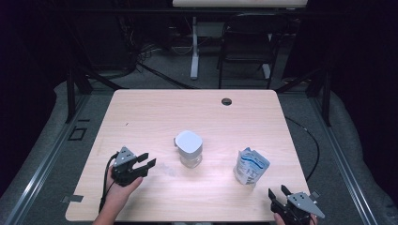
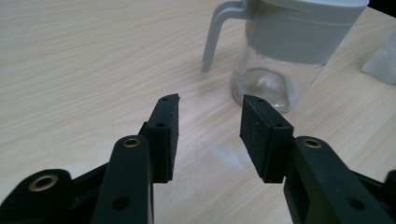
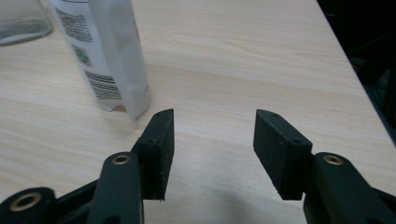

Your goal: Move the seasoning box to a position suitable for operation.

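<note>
A clear glass jar with a grey lid and handle (image 1: 189,148) stands at the middle of the light wooden table (image 1: 155,108). A white and blue pouch (image 1: 250,166) stands upright to its right. My left gripper (image 1: 147,161) hovers low at the front left, open and empty, pointing toward the jar (image 2: 280,51), a short way from it. My right gripper (image 1: 277,191) sits at the front right edge, open and empty, with the pouch (image 3: 105,56) just ahead and left of its jaws.
A round cable hole (image 1: 226,101) lies near the table's far edge. A dark chair (image 1: 246,42) and a white table leg (image 1: 194,47) stand beyond it. Black frame bars (image 1: 70,89) flank the sides.
</note>
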Demonstrator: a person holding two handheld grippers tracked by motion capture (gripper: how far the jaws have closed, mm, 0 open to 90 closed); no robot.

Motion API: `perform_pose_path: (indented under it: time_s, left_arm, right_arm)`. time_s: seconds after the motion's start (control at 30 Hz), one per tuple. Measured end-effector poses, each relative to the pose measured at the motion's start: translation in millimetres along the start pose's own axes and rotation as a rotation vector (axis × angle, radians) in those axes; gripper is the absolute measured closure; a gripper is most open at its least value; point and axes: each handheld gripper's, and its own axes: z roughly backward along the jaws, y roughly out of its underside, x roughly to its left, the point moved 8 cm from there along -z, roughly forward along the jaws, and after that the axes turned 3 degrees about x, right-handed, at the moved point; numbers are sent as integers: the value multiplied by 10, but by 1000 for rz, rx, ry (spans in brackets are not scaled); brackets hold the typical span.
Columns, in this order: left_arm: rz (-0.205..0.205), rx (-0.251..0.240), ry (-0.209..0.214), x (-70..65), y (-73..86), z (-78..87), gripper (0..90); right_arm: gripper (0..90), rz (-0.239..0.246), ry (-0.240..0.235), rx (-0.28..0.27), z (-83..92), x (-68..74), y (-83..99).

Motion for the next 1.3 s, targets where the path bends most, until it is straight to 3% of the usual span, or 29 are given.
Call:
perform_pose_path:
  time_s: [0.13,0.37,0.67,0.87,1.0,1.03,1.17,1.3]
  left_arm:
    - [-5,29,-3,-10,-64,-208,607]
    - [-32,53,-25,10,-117,-380,615]
    - [-38,77,-37,58,-272,-656,615]
    - [-41,84,-54,80,-364,-837,567]
    - [-69,86,-62,64,-385,-902,566]
    - [-53,90,-43,56,-389,-927,578]
    - [-41,93,-51,66,-395,-945,634]
    - [-32,99,-34,73,-390,-958,706]
  right_arm:
    - [478,-16,1,-7,-27,-28,5]
    - [478,-11,-14,-4,-44,-6,-9]
    - [473,-24,-12,-11,-53,-38,-12]
    - [470,-28,-7,-11,-45,-54,-14]
    - [469,-27,-9,-14,-37,-47,-19]
    - [468,-29,-12,-19,-33,-41,-24]
    - [466,-24,-7,-15,-37,-49,-23]
    - [466,-59,-14,-22,-36,-85,-25]
